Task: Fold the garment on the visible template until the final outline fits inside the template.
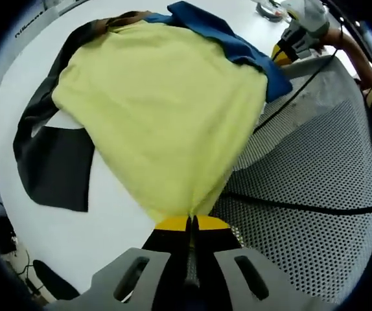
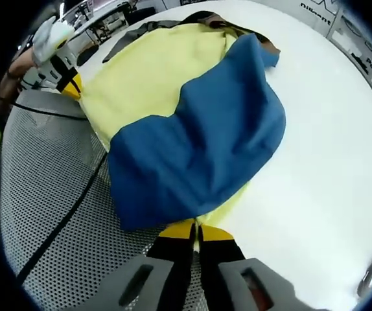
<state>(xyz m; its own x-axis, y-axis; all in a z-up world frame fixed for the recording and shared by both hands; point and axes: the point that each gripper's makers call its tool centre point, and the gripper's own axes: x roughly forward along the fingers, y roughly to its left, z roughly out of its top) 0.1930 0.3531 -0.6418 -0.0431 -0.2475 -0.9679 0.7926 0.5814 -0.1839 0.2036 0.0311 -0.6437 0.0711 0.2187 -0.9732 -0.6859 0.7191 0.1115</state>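
A white counter point(image 1: 118, 223) carries the work, and a grey perforated mesh surface point(image 1: 315, 188) adjoins it, crossed by a thin black cable point(image 1: 302, 208). In the left gripper view, a dark sheet point(image 1: 59, 168) lies at the left of the frame on the counter, partly under the garment; whether it is the template I cannot tell. To its right, the yellow garment point(image 1: 166, 110) spreads across the centre, its blue part point(image 1: 238, 42) bunched along the upper right edge. The cloth narrows to a point at the lower centre, where the left claw point(image 1: 190, 227) is clenched on it, its yellow-tipped jaws pressed together with fabric between them. In the upper right of that frame the other claw meets the garment's blue edge, and a person's arm point(image 1: 351, 48) shows behind it. In the right gripper view, the mesh fills the left side, with the left claw at the upper left touching the yellow corner of the garment. Toward the centre, the blue part of the garment lies folded over the yellow part, which shows at the upper left and as a strip along the lower edge. At the lower centre the right claw point(image 2: 194, 234) is clenched on the garment's edge, jaws together. The white counter stretches across the right side of the frame.
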